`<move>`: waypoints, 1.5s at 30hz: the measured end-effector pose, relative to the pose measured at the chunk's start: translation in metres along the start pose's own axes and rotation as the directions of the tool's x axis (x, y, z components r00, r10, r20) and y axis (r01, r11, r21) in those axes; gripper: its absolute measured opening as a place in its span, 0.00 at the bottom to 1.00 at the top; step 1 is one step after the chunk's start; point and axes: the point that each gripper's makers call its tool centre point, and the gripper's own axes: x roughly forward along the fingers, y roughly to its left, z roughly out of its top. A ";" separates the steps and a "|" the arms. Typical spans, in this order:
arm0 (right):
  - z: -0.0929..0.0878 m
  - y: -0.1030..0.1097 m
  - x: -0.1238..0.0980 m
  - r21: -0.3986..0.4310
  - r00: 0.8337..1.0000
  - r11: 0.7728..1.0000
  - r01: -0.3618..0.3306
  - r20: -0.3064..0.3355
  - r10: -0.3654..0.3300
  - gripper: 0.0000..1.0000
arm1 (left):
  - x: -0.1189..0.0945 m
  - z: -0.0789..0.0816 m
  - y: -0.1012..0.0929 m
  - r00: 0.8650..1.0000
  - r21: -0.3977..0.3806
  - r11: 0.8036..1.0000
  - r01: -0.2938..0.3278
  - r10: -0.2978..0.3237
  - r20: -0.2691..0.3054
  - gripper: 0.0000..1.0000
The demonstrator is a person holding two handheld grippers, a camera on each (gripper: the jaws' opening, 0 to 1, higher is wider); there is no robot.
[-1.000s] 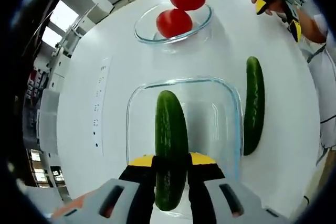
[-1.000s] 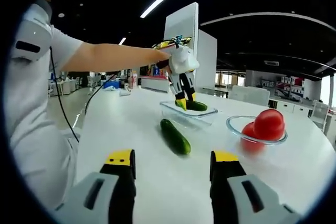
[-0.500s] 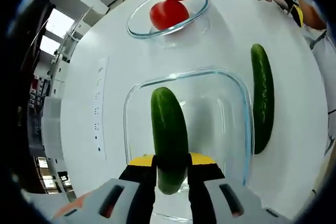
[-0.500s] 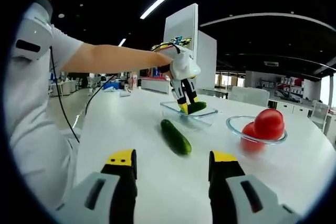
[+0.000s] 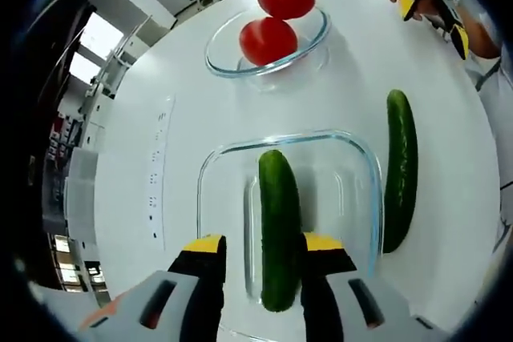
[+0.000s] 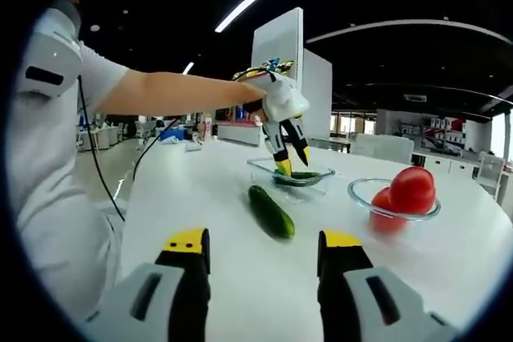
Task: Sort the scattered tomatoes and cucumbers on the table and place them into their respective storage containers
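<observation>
In the left gripper view a dark green cucumber point(image 5: 280, 227) lies inside the rectangular glass dish point(image 5: 215, 182). My left gripper point(image 5: 263, 247) is open just above it, its yellow-tipped jaws spread on either side of the cucumber's near end. A second cucumber point(image 5: 399, 167) lies on the white table right of the dish. Two red tomatoes point(image 5: 268, 39) sit in and on the round glass bowl point(image 5: 220, 60) farther off. In the right gripper view my right gripper point(image 6: 263, 246) is open and holds nothing, low over the table, with the loose cucumber point(image 6: 270, 211), dish point(image 6: 292, 175), left gripper point(image 6: 292, 158) and tomatoes point(image 6: 412, 191) ahead.
The round white table point(image 5: 160, 78) has a recessed socket strip point(image 5: 155, 166) left of the dish. The person's arm point(image 6: 168, 90) reaches across from the left. Office desks and chairs stand in the background beyond the table's edge.
My left gripper has opened and let go of the cucumber, which now lies in the glass dish. The left gripper has lifted slightly. The right gripper has stayed still.
</observation>
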 end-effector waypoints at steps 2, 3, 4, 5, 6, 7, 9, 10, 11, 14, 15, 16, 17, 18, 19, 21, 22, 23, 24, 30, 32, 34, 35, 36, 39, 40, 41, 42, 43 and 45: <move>-0.002 -0.002 0.000 0.001 1.000 1.000 0.007 -0.007 -0.007 0.52 | 0.001 0.000 -0.001 1.000 0.009 1.000 0.000 0.000 -0.001 0.39; -0.002 -0.002 -0.001 0.001 1.000 1.000 0.007 -0.009 -0.007 0.52 | 0.002 -0.001 0.001 1.000 0.013 1.000 -0.004 0.004 -0.005 0.39; -0.002 -0.001 -0.001 0.000 1.000 1.000 0.006 -0.009 -0.006 0.52 | 0.002 -0.002 0.001 1.000 0.017 1.000 -0.008 0.008 -0.009 0.39; -0.002 0.000 -0.001 -0.001 1.000 1.000 0.004 -0.007 -0.004 0.52 | 0.002 -0.003 0.001 1.000 0.021 1.000 -0.011 0.011 -0.010 0.38; -0.002 0.000 -0.002 -0.001 1.000 1.000 0.002 -0.006 -0.002 0.52 | 0.002 -0.004 0.001 1.000 0.023 1.000 -0.014 0.014 -0.011 0.38; -0.002 0.001 -0.002 -0.001 1.000 1.000 0.003 -0.007 -0.003 0.52 | 0.002 -0.006 0.001 1.000 0.026 1.000 -0.015 0.015 -0.014 0.38; -0.003 0.001 -0.002 -0.001 1.000 1.000 0.004 -0.010 -0.004 0.52 | 0.001 -0.009 0.001 1.000 0.027 0.999 -0.019 0.019 -0.019 0.38; -0.003 0.000 -0.002 0.000 1.000 1.000 0.005 -0.011 -0.005 0.52 | 0.000 -0.010 0.001 1.000 0.027 0.999 -0.019 0.020 -0.019 0.38; -0.003 0.000 -0.003 0.003 1.000 1.000 0.005 -0.012 -0.005 0.52 | -0.001 -0.011 0.002 1.000 0.026 0.999 -0.020 0.021 -0.019 0.38; -0.002 0.000 -0.003 -0.008 1.000 1.000 0.009 -0.023 -0.009 0.51 | -0.007 -0.011 0.002 0.999 0.021 0.999 -0.031 0.031 -0.009 0.38; -0.001 0.000 -0.004 -0.008 1.000 1.000 0.007 -0.019 -0.008 0.51 | -0.008 -0.010 0.002 1.000 0.009 1.000 -0.027 0.027 0.002 0.39; 0.001 0.001 -0.004 0.001 1.000 1.000 0.006 -0.012 -0.006 0.51 | -0.011 -0.009 0.003 1.000 -0.004 1.000 -0.026 0.026 0.017 0.39; 0.001 0.000 -0.004 0.005 1.000 1.000 0.006 -0.008 -0.006 0.51 | -0.013 -0.009 0.004 0.999 -0.006 1.000 -0.028 0.028 0.021 0.39; 0.000 -0.003 -0.004 0.006 1.000 1.000 0.007 -0.006 -0.007 0.51 | -0.014 -0.009 0.004 0.999 -0.010 0.999 -0.031 0.031 0.025 0.39; -0.001 -0.004 -0.004 0.006 1.000 1.000 0.007 -0.009 -0.007 0.51 | -0.017 -0.008 0.004 0.999 -0.017 0.999 -0.029 0.030 0.036 0.39; -0.004 -0.003 -0.004 0.001 1.000 1.000 0.006 -0.021 -0.006 0.51 | -0.021 -0.008 0.004 0.998 -0.018 0.999 -0.027 0.028 0.048 0.39; -0.005 -0.002 -0.004 -0.002 1.000 1.000 0.004 -0.027 -0.004 0.51 | -0.023 -0.007 0.004 0.998 -0.018 0.999 -0.029 0.030 0.055 0.39; -0.006 -0.001 -0.004 -0.005 1.000 1.000 0.002 -0.031 -0.002 0.51 | -0.025 -0.004 0.004 0.997 -0.011 0.999 -0.030 0.031 0.067 0.39; -0.007 -0.001 -0.003 -0.006 0.999 1.000 0.000 -0.034 0.000 0.51 | -0.026 -0.001 0.003 0.996 0.013 1.000 -0.026 0.025 0.083 0.39; -0.006 -0.003 -0.003 -0.016 0.999 1.000 -0.002 -0.038 0.002 0.51 | -0.044 0.012 -0.014 0.989 0.017 1.000 0.025 -0.028 0.142 0.38; -0.007 -0.006 -0.004 -0.013 0.999 1.000 -0.001 -0.040 0.001 0.52 | -0.049 0.014 -0.020 0.989 0.035 0.999 0.033 -0.038 0.144 0.37; -0.009 -0.006 -0.003 -0.016 0.999 1.000 -0.005 -0.051 0.004 0.52 | -0.054 0.016 -0.023 0.989 0.045 0.998 0.037 -0.043 0.141 0.36; -0.010 -0.006 -0.003 -0.021 0.998 1.000 -0.010 -0.062 0.009 0.52 | -0.058 0.020 -0.027 0.987 0.051 0.998 0.045 -0.052 0.153 0.35; -0.011 -0.007 -0.003 -0.025 0.998 1.000 -0.011 -0.066 0.010 0.52 | -0.059 0.024 -0.030 0.985 0.063 0.997 0.046 -0.056 0.165 0.35; -0.010 -0.009 -0.005 -0.028 0.998 1.000 -0.012 -0.065 0.010 0.52 | -0.067 0.039 -0.045 0.977 0.095 0.993 0.069 -0.086 0.193 0.35; -0.009 -0.009 -0.005 -0.027 0.998 1.000 -0.011 -0.063 0.010 0.52 | -0.068 0.043 -0.052 0.975 0.104 0.992 0.077 -0.096 0.199 0.35; -0.009 -0.009 -0.004 -0.027 0.998 1.000 -0.010 -0.063 0.008 0.52 | -0.070 0.049 -0.061 0.969 0.112 0.989 0.100 -0.122 0.213 0.35; -0.009 -0.009 -0.004 -0.029 0.998 1.000 -0.009 -0.064 0.007 0.52 | -0.071 0.053 -0.072 0.963 0.137 0.982 0.127 -0.155 0.220 0.36; -0.009 -0.010 -0.005 -0.034 0.998 0.999 -0.006 -0.068 0.003 0.52 | -0.072 0.057 -0.077 0.961 0.143 0.981 0.130 -0.160 0.224 0.37; -0.012 -0.010 -0.005 -0.042 0.997 0.999 -0.005 -0.079 0.002 0.52 | -0.073 0.063 -0.090 0.958 0.167 0.974 0.150 -0.186 0.220 0.38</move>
